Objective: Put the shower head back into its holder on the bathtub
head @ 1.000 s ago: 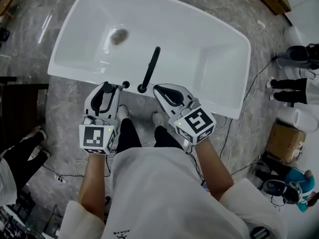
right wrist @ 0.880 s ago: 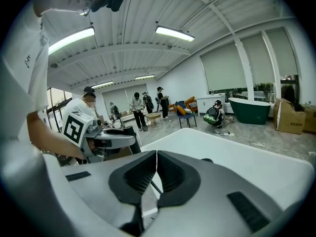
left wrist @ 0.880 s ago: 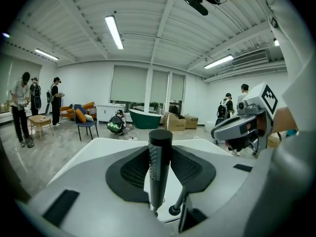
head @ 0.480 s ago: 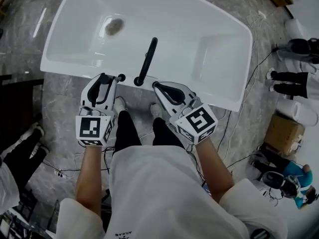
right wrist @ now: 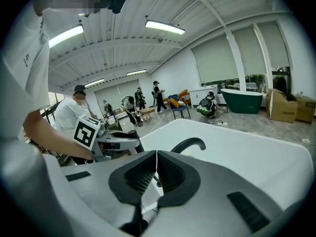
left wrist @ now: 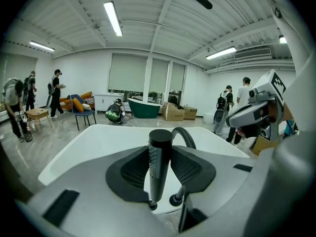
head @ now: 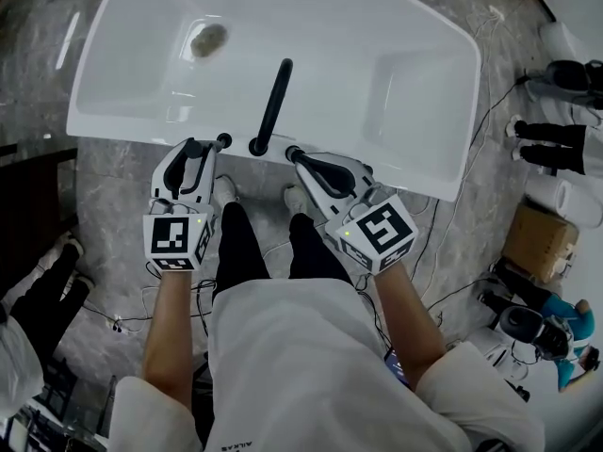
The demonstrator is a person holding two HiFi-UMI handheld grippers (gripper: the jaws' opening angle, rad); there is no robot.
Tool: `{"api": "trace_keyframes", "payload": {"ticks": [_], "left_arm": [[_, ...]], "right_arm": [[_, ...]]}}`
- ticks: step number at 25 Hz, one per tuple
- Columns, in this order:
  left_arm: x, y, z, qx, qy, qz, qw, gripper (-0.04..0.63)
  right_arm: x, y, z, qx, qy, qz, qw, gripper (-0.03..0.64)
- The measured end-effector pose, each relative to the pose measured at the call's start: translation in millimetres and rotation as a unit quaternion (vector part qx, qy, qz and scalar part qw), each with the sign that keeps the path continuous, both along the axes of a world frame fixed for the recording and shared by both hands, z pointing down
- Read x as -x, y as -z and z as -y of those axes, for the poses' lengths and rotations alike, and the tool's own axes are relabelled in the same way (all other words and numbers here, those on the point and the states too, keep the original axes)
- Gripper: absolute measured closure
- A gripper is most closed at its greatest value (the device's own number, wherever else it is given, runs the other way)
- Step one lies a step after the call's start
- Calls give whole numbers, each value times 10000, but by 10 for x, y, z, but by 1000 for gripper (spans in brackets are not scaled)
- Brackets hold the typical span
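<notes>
Currently your left claw (left wrist: pixel 160 154) stands spread. The black shower head (left wrist: pixel 159 167) rises upright in the gap between its jaws, with its foot in the small holder (left wrist: pixel 152 206) on the bathtub (left wrist: pixel 94 137) rim. Whether the pads touch it isn't clear. Just beside it curves the black faucet (left wrist: pixel 185 134). Your right claw (right wrist: pixel 157 157) is pressed together and empty, near the faucet's base.
</notes>
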State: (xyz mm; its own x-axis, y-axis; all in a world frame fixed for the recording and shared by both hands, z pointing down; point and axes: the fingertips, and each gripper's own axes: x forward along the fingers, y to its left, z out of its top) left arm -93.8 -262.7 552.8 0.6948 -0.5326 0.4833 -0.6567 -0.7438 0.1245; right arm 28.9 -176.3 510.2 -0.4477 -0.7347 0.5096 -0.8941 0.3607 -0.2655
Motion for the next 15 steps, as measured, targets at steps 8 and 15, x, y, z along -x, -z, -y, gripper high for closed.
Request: {"api": "trace_keyframes", "payload": {"ticks": [8, 15], "left_arm": [[-22, -296, 48, 66, -21, 101, 9999, 454], [-21, -550, 44, 150, 74, 109, 9998, 454]], "right_arm": [[-5, -138, -75, 132, -72, 34, 9999, 599], [113, -310, -35, 92, 54, 125, 9999, 598]]}}
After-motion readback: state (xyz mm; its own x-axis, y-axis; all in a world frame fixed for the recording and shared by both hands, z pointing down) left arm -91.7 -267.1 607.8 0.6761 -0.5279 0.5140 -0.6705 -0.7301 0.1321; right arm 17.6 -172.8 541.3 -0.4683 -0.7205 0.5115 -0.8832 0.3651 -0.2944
